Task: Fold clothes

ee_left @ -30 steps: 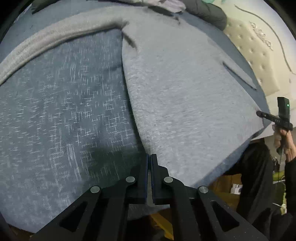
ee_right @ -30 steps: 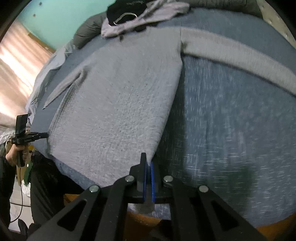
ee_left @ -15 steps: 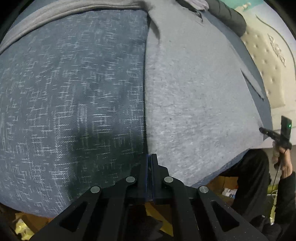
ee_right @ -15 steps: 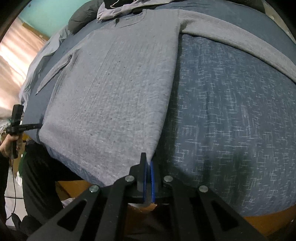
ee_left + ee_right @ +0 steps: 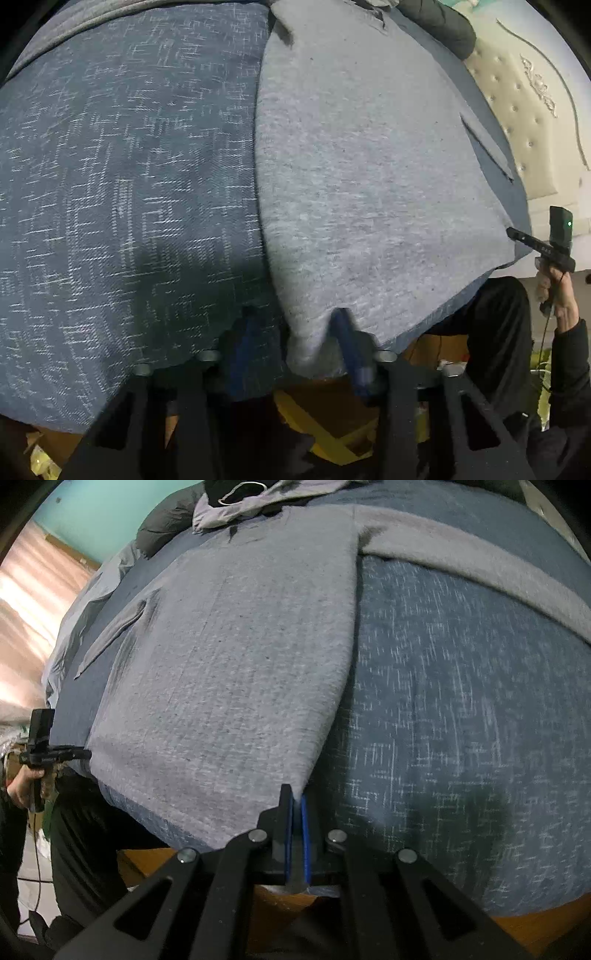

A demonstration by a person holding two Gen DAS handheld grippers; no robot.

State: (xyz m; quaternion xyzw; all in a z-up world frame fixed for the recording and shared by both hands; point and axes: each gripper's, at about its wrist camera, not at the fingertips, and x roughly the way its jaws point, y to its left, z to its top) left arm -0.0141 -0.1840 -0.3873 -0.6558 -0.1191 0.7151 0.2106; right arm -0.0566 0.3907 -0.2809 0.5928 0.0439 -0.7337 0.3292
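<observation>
Lying flat on the blue bedspread [image 5: 122,177], grey long-sleeved top [image 5: 362,177] reaches the bed's near edge | left gripper [image 5: 295,332] spread wide around one hem corner | right gripper [image 5: 294,805] clenched on the other corner | beige tufted headboard [image 5: 524,110] beyond.

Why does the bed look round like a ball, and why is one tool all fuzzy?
Left wrist view: the fisheye lens bends the blue bedspread into a dome, and the left tool is smeared by motion blur, its fingers apart around the grey sweater hem. Right wrist view: same bulge, but the right tool looks sharp, with a dark shadow on the bedspread beside it.
</observation>
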